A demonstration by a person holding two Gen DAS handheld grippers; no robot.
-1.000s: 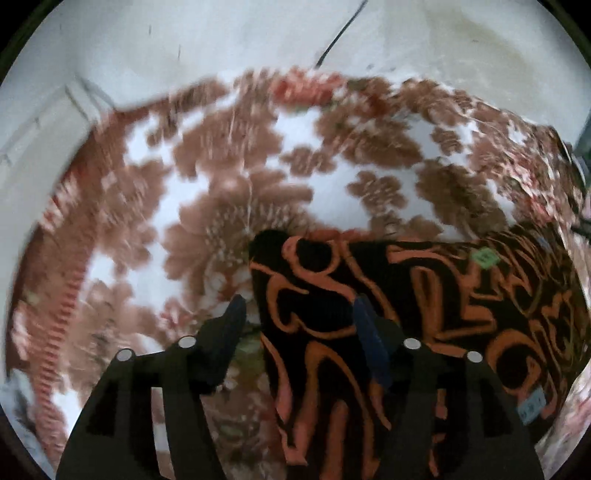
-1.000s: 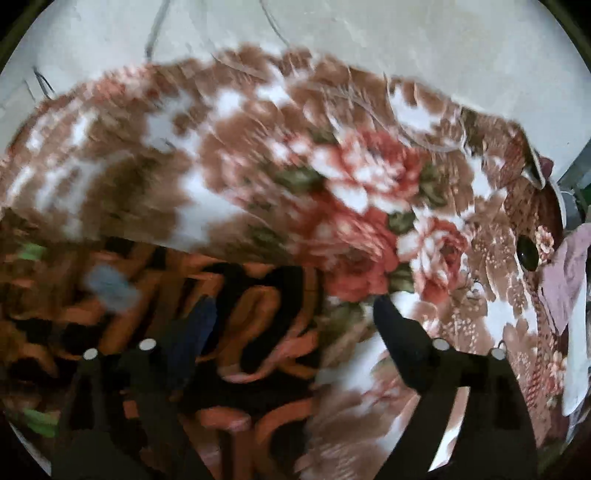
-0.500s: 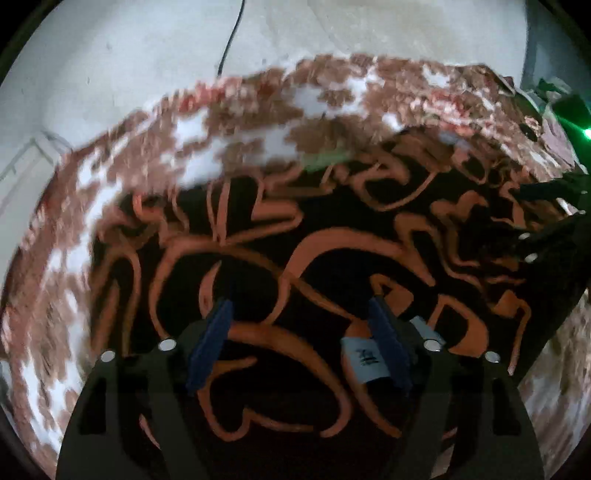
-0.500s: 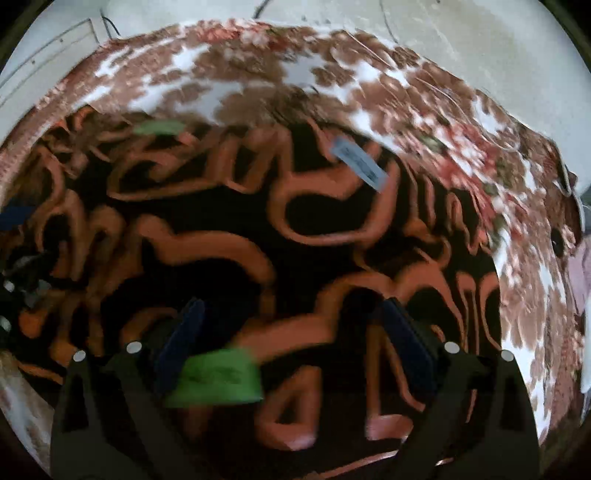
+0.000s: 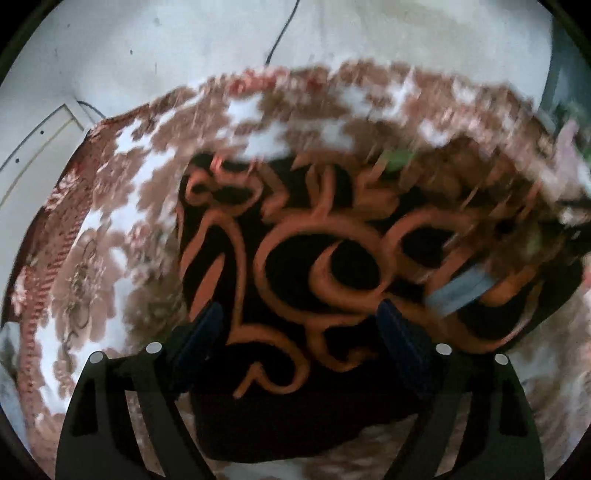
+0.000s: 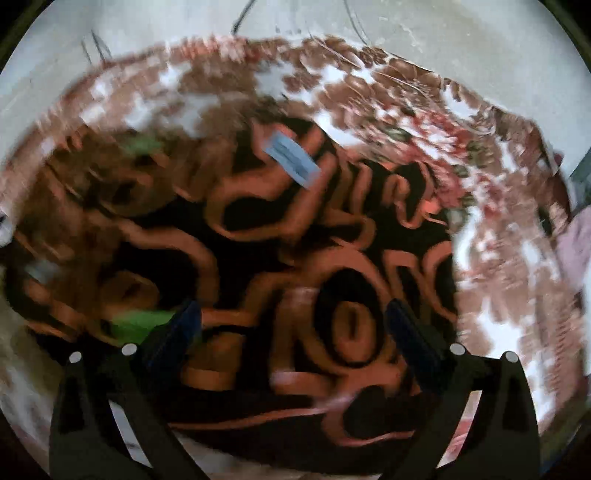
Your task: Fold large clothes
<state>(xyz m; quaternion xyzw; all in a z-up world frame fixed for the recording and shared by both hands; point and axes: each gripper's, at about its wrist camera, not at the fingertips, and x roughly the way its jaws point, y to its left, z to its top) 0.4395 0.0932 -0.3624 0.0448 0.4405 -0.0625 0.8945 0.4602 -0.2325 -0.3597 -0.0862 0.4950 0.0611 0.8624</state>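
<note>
Black garment [image 5: 332, 266] with looping orange lettering lies spread in the middle of a plush brown-and-white floral blanket [image 5: 122, 206], well inside its edges, likely laid flat so it can be folded. The left gripper [image 5: 301, 328] and right gripper [image 6: 293, 321] hover over the soft cloth, fingers spread wide, holding nothing. Both views are blurred.

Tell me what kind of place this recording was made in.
Probably a home bedroom or living space: a black garment with orange patterns lies on a brown floral blanket, apparently a bed, with a plain pale wall and a loose cable behind.
</note>
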